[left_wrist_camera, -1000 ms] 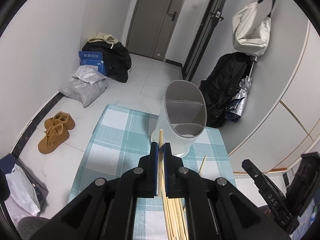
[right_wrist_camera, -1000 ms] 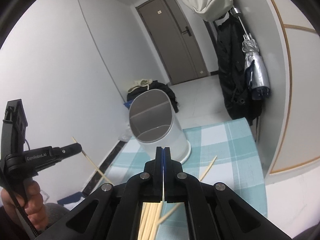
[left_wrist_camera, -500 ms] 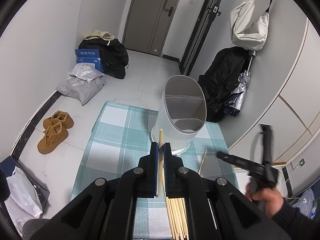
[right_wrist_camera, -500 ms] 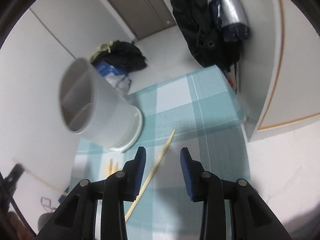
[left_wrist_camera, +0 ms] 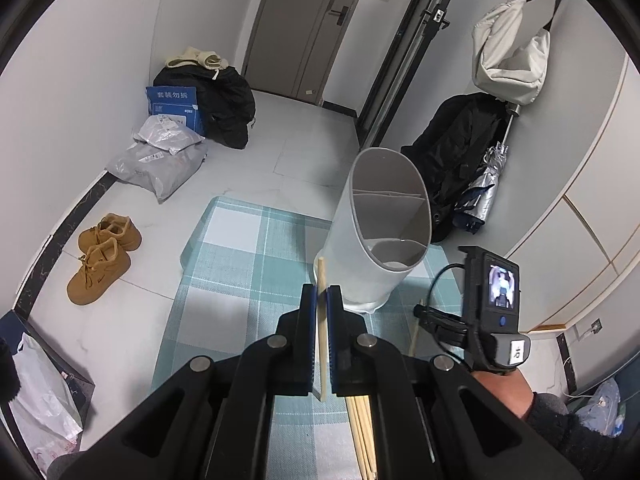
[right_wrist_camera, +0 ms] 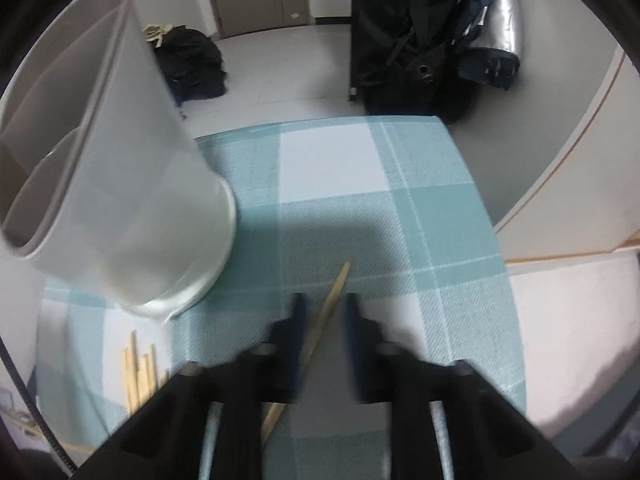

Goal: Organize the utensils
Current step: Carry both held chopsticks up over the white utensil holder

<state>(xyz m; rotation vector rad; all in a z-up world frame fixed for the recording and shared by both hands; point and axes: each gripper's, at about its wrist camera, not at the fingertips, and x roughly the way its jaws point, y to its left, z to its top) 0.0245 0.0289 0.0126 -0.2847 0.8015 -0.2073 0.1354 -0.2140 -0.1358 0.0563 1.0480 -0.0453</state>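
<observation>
Tablecloth [left_wrist_camera: 248, 264] is a teal and white check with thin white lines running through it. The utensil holder [left_wrist_camera: 372, 240] is plain pale grey, a bit darker grey inside. Chopsticks [right_wrist_camera: 138, 372] are light bamboo tan, all of them. Both grippers are black, and the left gripper [left_wrist_camera: 321, 300] has blue pads [left_wrist_camera: 307, 320]. Tan-brown shoes [left_wrist_camera: 100, 258] sit on the light grey floor, next to a blue box [left_wrist_camera: 174, 104] with white lettering.

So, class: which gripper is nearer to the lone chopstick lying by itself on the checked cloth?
Right. The right gripper straddles the lone chopstick, jaws closing around it. The left gripper is off beside it, shut on another chopstick.
</observation>
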